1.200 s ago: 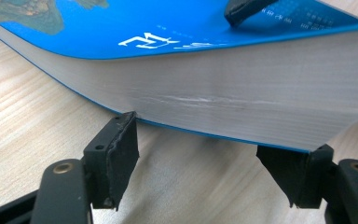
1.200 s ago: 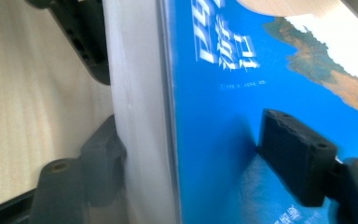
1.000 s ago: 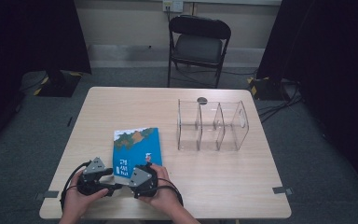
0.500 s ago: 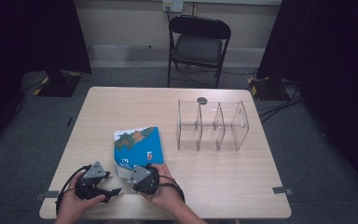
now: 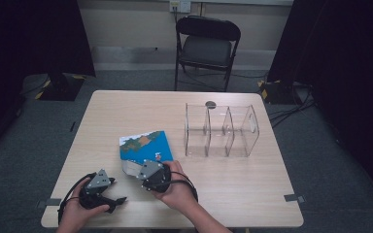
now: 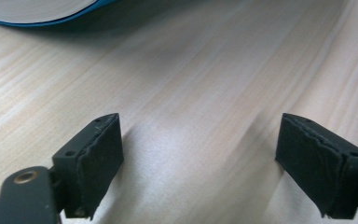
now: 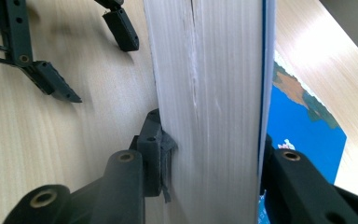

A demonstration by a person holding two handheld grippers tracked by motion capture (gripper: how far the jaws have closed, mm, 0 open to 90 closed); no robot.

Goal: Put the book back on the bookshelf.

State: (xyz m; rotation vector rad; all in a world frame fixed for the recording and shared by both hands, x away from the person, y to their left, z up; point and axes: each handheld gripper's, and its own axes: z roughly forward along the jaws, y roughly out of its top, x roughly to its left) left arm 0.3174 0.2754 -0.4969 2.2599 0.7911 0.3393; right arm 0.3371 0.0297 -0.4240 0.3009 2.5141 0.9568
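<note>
While clamped on the book (image 7: 209, 112), right tool (image 7: 214, 154); left tool (image 6: 200, 154) wide over bare table (image 6: 191, 70).

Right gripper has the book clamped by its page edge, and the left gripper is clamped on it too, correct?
Not quite. The right gripper does clamp the book by its page edge, but the left gripper is open over bare table, nothing between its jaws, as the left gripper view shows.

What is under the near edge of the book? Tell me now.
The right gripper clamps the book, one of its jaws beneath the page block, lifting the near edge. Below is the bare table. The book's far part covers the tabletop beneath it.
</note>
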